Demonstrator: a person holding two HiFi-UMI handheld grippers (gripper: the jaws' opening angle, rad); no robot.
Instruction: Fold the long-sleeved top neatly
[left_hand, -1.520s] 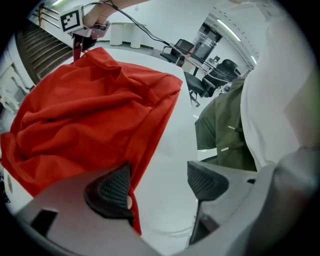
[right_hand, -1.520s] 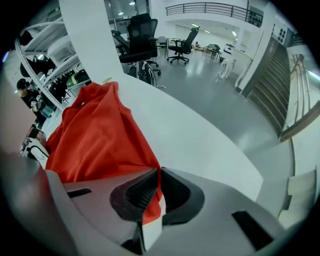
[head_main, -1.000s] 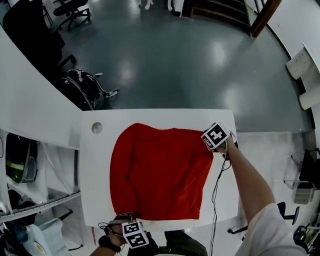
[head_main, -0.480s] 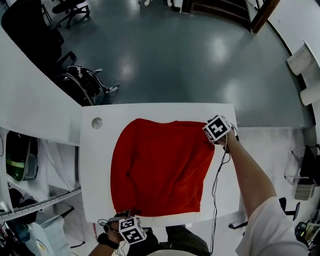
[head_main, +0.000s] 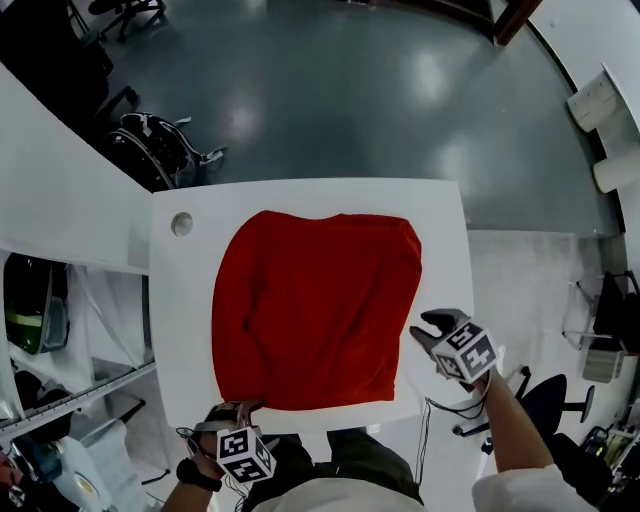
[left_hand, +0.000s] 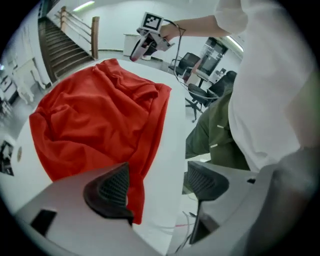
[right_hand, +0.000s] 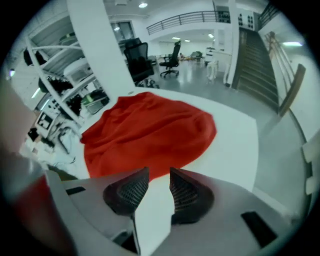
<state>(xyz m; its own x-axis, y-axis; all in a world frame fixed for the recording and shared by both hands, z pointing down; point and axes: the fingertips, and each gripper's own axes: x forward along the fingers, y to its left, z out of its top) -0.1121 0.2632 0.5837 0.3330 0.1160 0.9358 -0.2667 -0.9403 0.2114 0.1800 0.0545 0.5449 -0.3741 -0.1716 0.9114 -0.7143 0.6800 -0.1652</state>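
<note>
The red long-sleeved top (head_main: 310, 310) lies spread on the white table (head_main: 440, 230), folded into a rough rectangle with a few creases. My left gripper (head_main: 235, 415) hangs at the near left corner of the top. Its jaws stand wide open, the red hem (left_hand: 137, 200) lies beside the left jaw, and nothing is pressed between them. My right gripper (head_main: 432, 325) is over bare table just right of the top's right edge. Its jaws are opening, with a narrow gap and only white table (right_hand: 235, 145) showing through. The top (right_hand: 150, 132) lies ahead of it.
A round cable hole (head_main: 181, 222) sits in the table's far left corner. A black bag (head_main: 160, 150) lies on the grey floor beyond. White shelving (head_main: 60, 330) stands at the left. The person's green-clad legs (left_hand: 215, 135) are at the near table edge.
My right gripper let go of the top's far right corner and swung back toward me along the right edge. Its jaws parted. The left gripper rose slightly.
</note>
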